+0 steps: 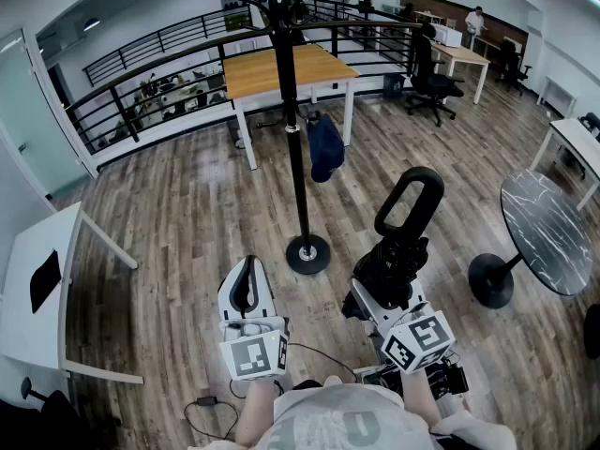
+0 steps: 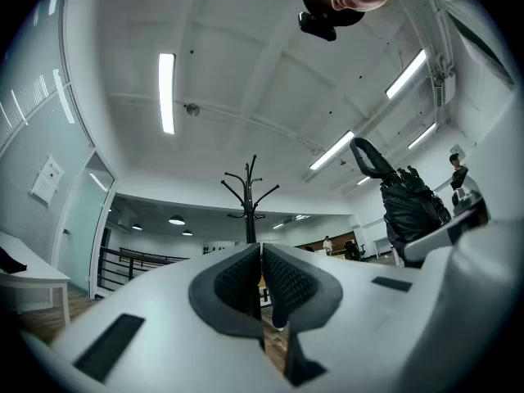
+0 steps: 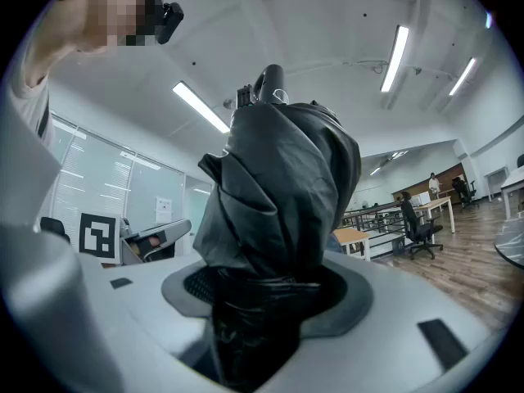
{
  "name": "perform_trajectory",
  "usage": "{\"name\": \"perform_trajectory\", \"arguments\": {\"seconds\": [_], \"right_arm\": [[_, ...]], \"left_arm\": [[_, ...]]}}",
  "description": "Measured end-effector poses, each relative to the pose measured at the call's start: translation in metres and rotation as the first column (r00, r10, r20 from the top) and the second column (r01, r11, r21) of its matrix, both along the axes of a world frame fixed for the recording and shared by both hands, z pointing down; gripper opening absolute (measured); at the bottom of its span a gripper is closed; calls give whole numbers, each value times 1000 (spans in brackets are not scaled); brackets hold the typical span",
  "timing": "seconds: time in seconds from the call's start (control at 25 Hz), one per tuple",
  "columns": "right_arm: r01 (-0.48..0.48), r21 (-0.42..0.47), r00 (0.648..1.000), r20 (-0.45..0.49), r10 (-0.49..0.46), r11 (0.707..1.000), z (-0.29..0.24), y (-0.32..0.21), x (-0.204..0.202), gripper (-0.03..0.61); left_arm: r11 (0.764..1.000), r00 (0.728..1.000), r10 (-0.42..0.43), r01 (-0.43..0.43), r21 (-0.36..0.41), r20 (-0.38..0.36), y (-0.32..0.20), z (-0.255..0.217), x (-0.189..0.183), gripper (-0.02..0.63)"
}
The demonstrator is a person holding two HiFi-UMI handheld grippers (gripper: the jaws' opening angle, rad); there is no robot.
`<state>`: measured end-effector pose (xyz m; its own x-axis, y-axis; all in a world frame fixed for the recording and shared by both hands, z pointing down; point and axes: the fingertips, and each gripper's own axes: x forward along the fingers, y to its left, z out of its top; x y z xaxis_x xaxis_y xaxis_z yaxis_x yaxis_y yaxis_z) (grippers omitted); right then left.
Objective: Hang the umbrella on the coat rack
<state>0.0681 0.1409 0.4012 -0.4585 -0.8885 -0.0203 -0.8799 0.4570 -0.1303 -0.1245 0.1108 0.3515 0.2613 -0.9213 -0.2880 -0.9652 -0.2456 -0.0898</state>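
Progress:
- Coat rack (image 1: 297, 157): black pole on a round base, stands on the wood floor ahead. Hook arms at the top look bare. A dark blue item (image 1: 325, 146) hangs beside the pole; can't tell if it's on the rack.
- Umbrella (image 1: 396, 262): black, folded to a crumpled bundle. Loop handle (image 1: 410, 199) sticks up and fwd toward the rack. Not on any hook, well apart from the pole and far below the hook arms.
- R gripper (image 3: 266, 293): jaws spread wide, pads clamped on the bundle's lower end. Umbrella is carried in the air.
- L gripper (image 2: 260, 278): jaws pressed together, nothing between them, idle beside the R one.
- Judged: pickup done. Left to do: close in on the rack, raise the loop, slip it over a hook arm, let go.

Writing:
- Shirt print at head view's bottom edge: grey, not legible.
- Marker cube (image 1: 419, 339) per gripper: b/w squares only, no text.
- Wall notice (image 2: 47, 178): too small.
- No brand visible on the umbrella.
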Motion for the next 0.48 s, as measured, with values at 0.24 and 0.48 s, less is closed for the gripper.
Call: {"name": "perform_trajectory", "arguments": {"seconds": [0.24,0.48], "right_arm": [[0,-13,1000,12,0,1000,5,1,-4,276],[5,-27,1000,-12,-5,1000,12,1,-7,276]], "left_arm": [[1000,1000,-18,18,-20,9,2,8,-8,32],[999,1000,-23,23,-36,10,1,13,-9,31]]}}
